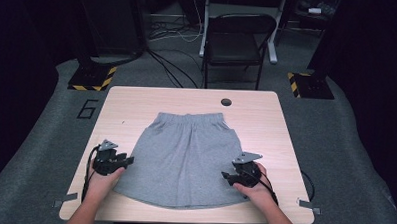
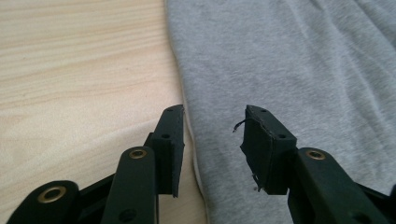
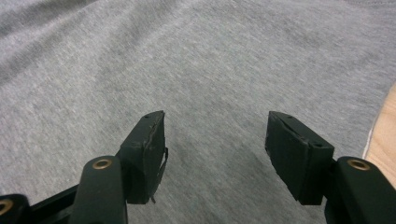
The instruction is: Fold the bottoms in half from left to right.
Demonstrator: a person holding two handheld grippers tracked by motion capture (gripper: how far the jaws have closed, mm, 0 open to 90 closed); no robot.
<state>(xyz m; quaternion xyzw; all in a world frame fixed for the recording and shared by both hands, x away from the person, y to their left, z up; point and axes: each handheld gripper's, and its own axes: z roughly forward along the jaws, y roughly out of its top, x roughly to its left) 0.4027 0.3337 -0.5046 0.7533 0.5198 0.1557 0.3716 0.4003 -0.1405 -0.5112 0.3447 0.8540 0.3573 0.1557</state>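
- Left tool (image 1: 127,162): matte black body, grey three-cornered plate on top, black cable trailing back
- Right tool (image 1: 227,177): same black build, grey plate, looped black cable
- Jaws: black arms with brass-ringed rivets, worn rubber pads with frayed edges
- Forearms bare, no sleeves in sight

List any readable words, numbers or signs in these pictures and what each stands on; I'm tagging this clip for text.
"6" – a large numeral on the grey floor mat, left of the table.
No readable text on the grey shorts or either hand-held gripper.
The yellow-black stripes on the stand bases are a pattern, not writing.
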